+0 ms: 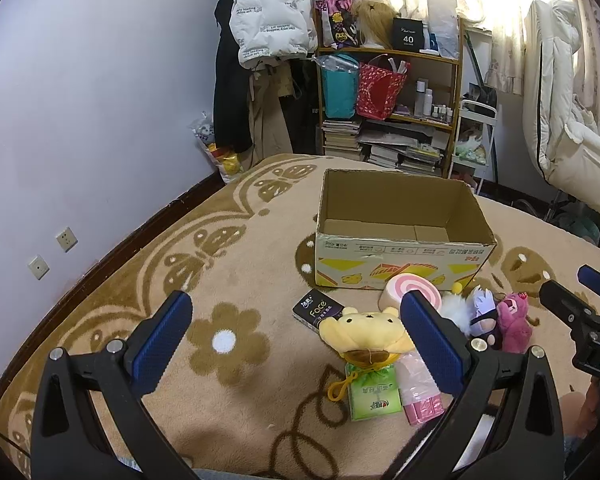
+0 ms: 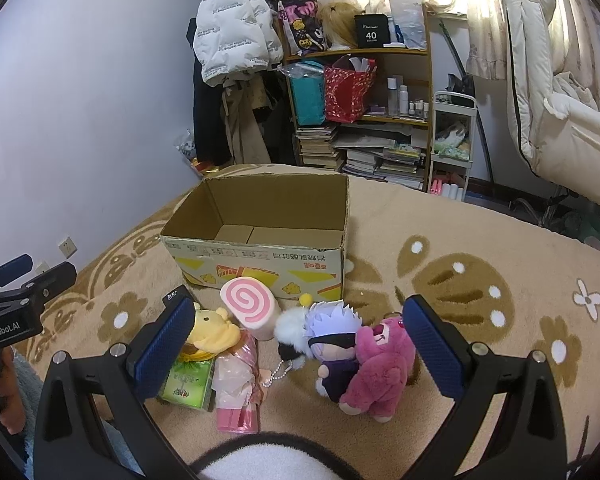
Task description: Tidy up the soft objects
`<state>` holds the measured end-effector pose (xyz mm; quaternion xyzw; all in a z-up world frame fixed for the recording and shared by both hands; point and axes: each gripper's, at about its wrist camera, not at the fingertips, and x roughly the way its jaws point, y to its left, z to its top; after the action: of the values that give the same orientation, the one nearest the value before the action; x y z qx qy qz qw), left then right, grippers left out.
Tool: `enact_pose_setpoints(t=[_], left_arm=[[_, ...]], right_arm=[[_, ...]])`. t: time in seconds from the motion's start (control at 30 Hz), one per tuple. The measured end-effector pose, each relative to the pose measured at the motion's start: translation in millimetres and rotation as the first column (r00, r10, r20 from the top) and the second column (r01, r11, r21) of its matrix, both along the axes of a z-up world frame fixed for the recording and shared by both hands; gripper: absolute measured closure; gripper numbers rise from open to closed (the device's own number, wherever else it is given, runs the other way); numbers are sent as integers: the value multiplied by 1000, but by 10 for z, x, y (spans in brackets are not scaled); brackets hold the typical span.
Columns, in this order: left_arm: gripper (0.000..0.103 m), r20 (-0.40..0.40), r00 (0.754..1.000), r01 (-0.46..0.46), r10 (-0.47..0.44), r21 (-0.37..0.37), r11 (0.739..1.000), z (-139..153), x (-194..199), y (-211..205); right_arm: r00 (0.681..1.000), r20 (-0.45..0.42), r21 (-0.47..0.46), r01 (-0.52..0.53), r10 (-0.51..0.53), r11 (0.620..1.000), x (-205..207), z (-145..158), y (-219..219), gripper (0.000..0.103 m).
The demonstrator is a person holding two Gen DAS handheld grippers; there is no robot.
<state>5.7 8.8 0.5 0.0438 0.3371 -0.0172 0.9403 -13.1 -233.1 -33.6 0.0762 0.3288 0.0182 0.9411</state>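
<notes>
An open cardboard box (image 1: 404, 258) (image 2: 260, 262) stands on the carpeted bed, nothing visible inside. In front of it lie a yellow bear plush (image 1: 364, 330) (image 2: 212, 326), a pink swirl roll cushion (image 1: 400, 294) (image 2: 250, 306), a white fluffy pompom (image 1: 456, 312) (image 2: 290, 326), a white-haired doll (image 1: 484, 314) (image 2: 334, 340) and a pink bear plush (image 1: 512, 322) (image 2: 380, 368). My left gripper (image 1: 300, 344) is open above the carpet, left of the pile. My right gripper (image 2: 300, 348) is open, hovering over the doll and pink bear.
A green tissue pack (image 1: 374, 394) (image 2: 186, 382), a pink plastic pack (image 1: 420, 392) (image 2: 236, 392) and a black "Face" pack (image 1: 318, 310) lie by the plush toys. A cluttered shelf (image 1: 388, 92) and hanging coats (image 1: 268, 12) stand behind the bed.
</notes>
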Motion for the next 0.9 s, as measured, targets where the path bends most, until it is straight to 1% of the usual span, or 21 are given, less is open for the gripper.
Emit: enact_pose_setpoints(t=[0.17,0.9], left_arm=[[0,0,1000,-3,3,0,1000,-9,-21,-14],[0,-2,1000,-2,2,7,1000,-48,-23,-23]], right_arm=[[1000,0,8,14,-14,1000,-11,3,68,0],[1000,2,11,13,-13,1000,-7,3,65,0]])
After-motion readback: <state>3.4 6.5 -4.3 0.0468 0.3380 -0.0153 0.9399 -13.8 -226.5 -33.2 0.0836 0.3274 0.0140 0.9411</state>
